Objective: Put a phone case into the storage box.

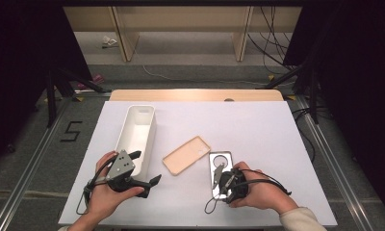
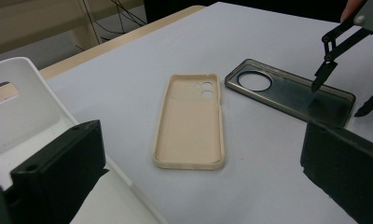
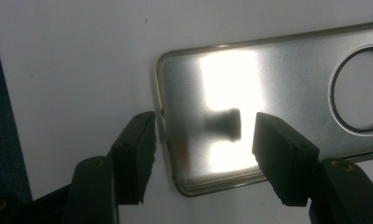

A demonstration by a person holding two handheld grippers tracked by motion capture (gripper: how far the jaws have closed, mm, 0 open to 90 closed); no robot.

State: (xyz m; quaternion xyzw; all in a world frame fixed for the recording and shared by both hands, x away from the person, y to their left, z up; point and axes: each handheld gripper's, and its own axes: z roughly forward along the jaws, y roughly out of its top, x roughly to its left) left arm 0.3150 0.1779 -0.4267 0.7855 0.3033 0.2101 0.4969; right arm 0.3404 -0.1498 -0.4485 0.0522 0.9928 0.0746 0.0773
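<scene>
Grasp approach on the grey case (image 3: 268,98) is the step in hand. The right gripper (image 3: 201,149) points down at the near end of that case with its jaws partly spread: one jaw stands just outside the end rim, the other over the inner face, so the rim lies between them but the pads do not yet press on it. The grey case lies flat on the white table (image 1: 258,125), open side up, its round camera cutout toward the far end, in front of the right hand (image 1: 258,190). Just beside it, to the left and apart from it, lies the beige case (image 1: 186,155), also open side up. The left gripper (image 1: 145,171) hangs spread and empty beside the white bin (image 1: 133,139). The next move likely calls for lowering until the rim sits between the pads, then closing squarely on the thin wall; a skewed bite may let the case slip or tilt.
</scene>
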